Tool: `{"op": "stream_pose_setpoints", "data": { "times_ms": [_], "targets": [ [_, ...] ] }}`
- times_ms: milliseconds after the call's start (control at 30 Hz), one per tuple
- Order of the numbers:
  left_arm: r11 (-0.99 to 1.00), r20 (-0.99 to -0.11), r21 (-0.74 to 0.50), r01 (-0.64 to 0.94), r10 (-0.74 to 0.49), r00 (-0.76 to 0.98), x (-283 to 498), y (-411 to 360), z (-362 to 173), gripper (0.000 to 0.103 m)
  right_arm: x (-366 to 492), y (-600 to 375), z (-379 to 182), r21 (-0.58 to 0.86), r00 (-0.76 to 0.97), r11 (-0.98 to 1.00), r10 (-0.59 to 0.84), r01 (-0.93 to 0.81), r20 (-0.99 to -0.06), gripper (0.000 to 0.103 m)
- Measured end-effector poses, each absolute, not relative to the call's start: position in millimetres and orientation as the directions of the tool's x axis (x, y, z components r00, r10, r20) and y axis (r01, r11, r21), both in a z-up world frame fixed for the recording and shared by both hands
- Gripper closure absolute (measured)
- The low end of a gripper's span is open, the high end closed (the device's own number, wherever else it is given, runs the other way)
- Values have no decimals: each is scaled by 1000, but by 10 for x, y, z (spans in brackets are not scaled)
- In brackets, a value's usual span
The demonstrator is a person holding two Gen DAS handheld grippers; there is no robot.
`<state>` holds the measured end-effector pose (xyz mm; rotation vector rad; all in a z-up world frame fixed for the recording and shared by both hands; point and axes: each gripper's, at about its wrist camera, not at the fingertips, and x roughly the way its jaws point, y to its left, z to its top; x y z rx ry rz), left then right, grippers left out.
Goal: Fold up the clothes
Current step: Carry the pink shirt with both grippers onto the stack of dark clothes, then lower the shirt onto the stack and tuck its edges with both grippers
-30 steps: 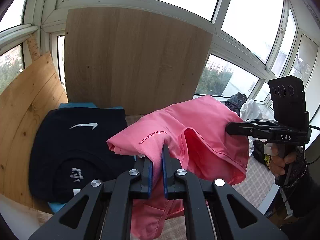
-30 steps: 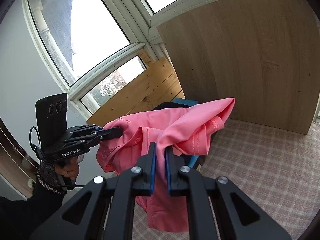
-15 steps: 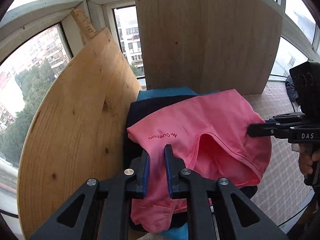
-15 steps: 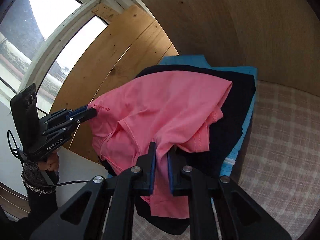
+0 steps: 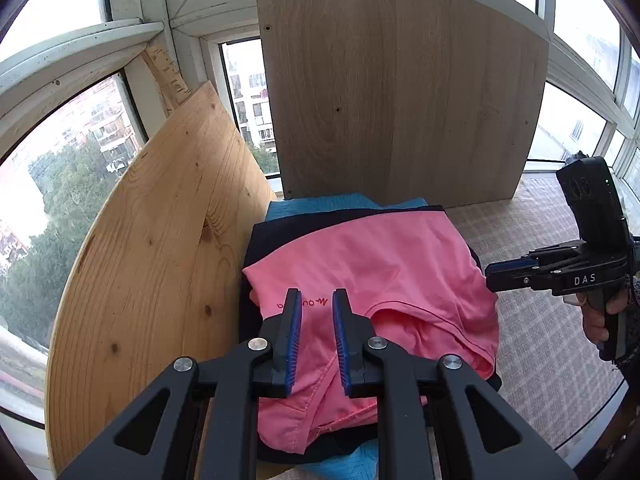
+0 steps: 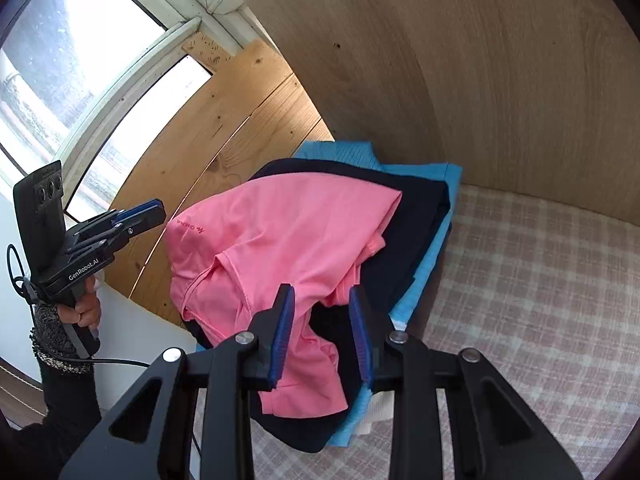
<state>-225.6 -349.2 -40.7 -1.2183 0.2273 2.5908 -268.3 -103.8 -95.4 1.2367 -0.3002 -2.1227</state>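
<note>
A folded pink garment (image 5: 380, 264) with a small red logo lies on top of a stack: a navy garment (image 6: 416, 224) over a light blue one (image 6: 436, 240). My left gripper (image 5: 316, 300) hovers over the pink garment's near edge by the logo. Its jaws are opening, and the cloth shows in the gap without being pinched. My right gripper (image 6: 321, 296) is at the garment's other near corner, jaws also opening, pads clear of the cloth. Each gripper shows in the other's view: the right gripper (image 5: 493, 276) at the stack's right side, the left gripper (image 6: 158, 209) at its left.
A pine board (image 5: 160, 260) leans at the stack's left and a paler wooden board (image 5: 400, 100) stands behind it, both against the windows. The stack rests on a checked tablecloth (image 6: 540, 280). A person's hand (image 6: 86, 310) in a dark sleeve holds the left gripper.
Both grippers carried the hanging pink garment down onto the navy and blue stack. Their jaws, shut on the cloth before, have parted and let it go.
</note>
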Motion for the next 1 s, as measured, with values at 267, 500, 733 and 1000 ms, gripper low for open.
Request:
{"op": "stream_pose_setpoints", "data": {
  "times_ms": [267,500,733,1000],
  "targets": [
    [-943,-856,98,-317,82,-510,-3016,-3302,-668,76,-3261,-1189,-974,412,-327,-769,-599,488,-731,75],
    [-920,-902,163,-357,8,-432,-3222,-3186,-1029,68,-3408,-1421,-1163,396,-263,-728,-609,560,-748,70],
    [-904,-915,179,-388,-7,-404,-3253,-3150,-1203,65,-3317,-1503,-1238,408,-243,-682,-648,607,-722,83],
    [-895,-885,210,-394,-3,-465,-3081,-3081,-1074,97,-3115,-1377,-1004,428,-294,-654,-704,624,-646,97]
  ]
}}
